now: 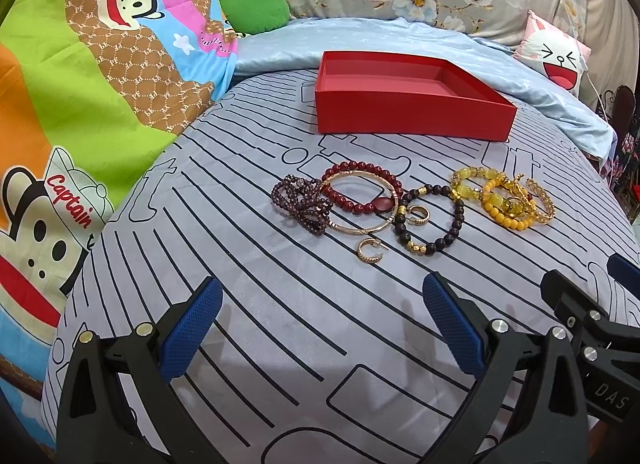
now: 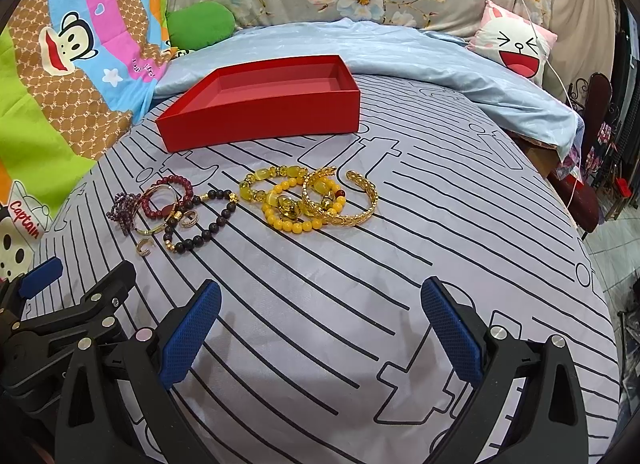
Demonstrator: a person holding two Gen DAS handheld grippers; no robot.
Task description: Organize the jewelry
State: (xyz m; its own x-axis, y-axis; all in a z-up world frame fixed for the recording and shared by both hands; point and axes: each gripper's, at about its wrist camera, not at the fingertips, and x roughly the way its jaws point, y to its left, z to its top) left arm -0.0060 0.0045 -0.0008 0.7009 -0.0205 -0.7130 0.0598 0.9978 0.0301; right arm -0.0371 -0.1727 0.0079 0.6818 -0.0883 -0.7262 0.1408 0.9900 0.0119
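Note:
An empty red box (image 1: pixel 412 114) (image 2: pixel 256 120) sits open on the grey striped bedsheet. In front of it lies a row of jewelry: a purple bead strand (image 1: pixel 298 204), a dark red bead bracelet (image 1: pixel 360 180) with a thin gold bangle (image 1: pixel 360 229), a black bead bracelet (image 1: pixel 444 240) (image 2: pixel 212 226), two small gold hoop earrings (image 1: pixel 370 254), yellow bead bracelets (image 1: pixel 502 206) (image 2: pixel 288 210) and a gold cuff (image 2: pixel 360 200). My left gripper (image 1: pixel 320 304) is open and empty, short of the jewelry. My right gripper (image 2: pixel 320 304) is open and empty, beside the left one.
A cartoon monkey quilt (image 1: pixel 100 84) lies to the left. A pale blue blanket (image 1: pixel 400 40), a green cushion (image 1: pixel 254 10) and a rabbit pillow (image 1: pixel 556 52) lie behind the box. The bed's right edge (image 2: pixel 596 232) drops to a tiled floor.

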